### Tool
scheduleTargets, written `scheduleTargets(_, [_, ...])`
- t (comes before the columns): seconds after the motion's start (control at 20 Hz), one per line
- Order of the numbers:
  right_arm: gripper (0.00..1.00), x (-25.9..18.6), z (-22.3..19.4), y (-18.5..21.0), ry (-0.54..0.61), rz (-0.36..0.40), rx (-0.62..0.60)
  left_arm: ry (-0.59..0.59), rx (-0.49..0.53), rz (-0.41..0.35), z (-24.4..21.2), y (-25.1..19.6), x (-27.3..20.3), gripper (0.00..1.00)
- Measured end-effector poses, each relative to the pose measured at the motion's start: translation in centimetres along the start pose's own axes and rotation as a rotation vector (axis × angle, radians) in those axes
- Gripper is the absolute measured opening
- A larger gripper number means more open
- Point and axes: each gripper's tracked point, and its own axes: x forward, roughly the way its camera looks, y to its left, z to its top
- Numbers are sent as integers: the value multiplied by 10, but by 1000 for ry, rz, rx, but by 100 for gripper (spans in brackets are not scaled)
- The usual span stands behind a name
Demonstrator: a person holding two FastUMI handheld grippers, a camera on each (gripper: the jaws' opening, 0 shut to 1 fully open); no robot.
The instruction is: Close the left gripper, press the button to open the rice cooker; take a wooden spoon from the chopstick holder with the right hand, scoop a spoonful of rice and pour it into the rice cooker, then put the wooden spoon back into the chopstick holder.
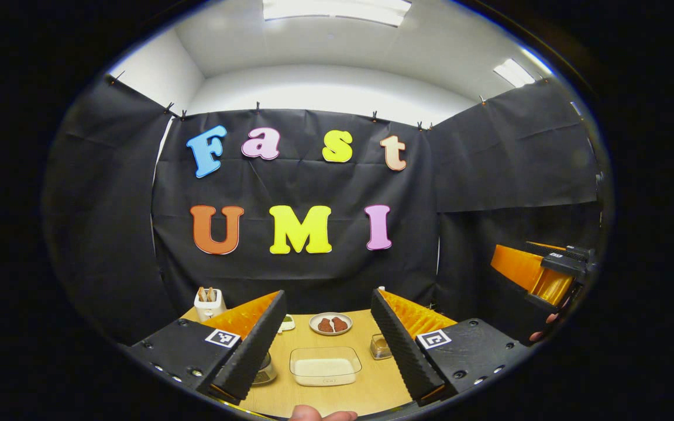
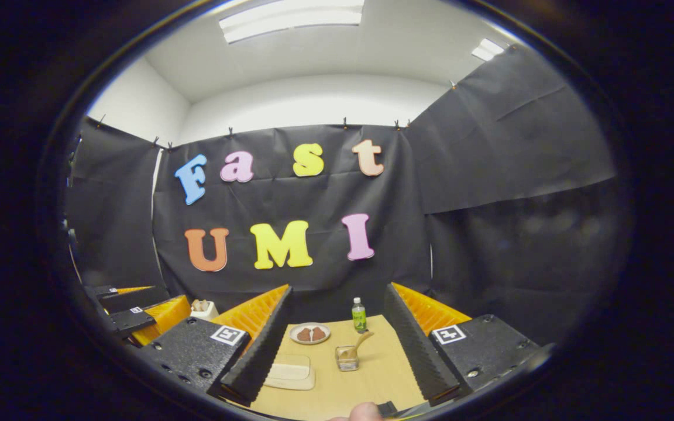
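My left gripper (image 1: 328, 293) is open above the near edge of the wooden table (image 1: 372, 386), nothing between its fingers. Below it sits a clear rectangular container of rice (image 1: 325, 367). A small glass chopstick holder (image 1: 380, 346) stands to its right. My right gripper (image 2: 339, 287) is open too, held above the table. Ahead of it the chopstick holder (image 2: 347, 358) holds a wooden spoon (image 2: 361, 340) that leans right. The rice container (image 2: 289, 371) lies partly behind its left finger. A rounded glassy object (image 1: 264, 372) is mostly hidden behind the left gripper's left finger.
A plate with two brown pieces (image 1: 330, 323) sits at the table's back, a white toaster (image 1: 209, 303) at the back left. A green bottle (image 2: 359, 314) stands at the far edge. The other gripper and a hand (image 1: 547, 275) hang at the far right.
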Motion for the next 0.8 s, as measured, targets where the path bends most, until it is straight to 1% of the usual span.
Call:
scheduleTargets(0.1, [100, 5, 7, 1, -29, -2, 6, 3, 27, 7, -2, 1, -3, 94])
scheduleTargets(0.2, [99, 3, -4, 9, -15, 22, 27, 10, 33, 7, -7, -1, -6, 94])
scheduleTargets(0.3, [100, 7, -15, 14, 7, 47, 27, 18, 41, 14, -8, -2, -8, 95])
scheduleTargets(0.5, [100, 12, -26, 20, 32, 76, 9, 39, 22, 87, -13, 14, -12, 96])
scheduleTargets(0.6, [100, 15, -30, 22, 40, 86, -1, 33, 17, 116, -7, 21, -11, 96])
scheduleTargets(0.8, [100, 22, -39, 26, 54, 97, -1, 24, 17, 141, -5, 27, -9, 96])
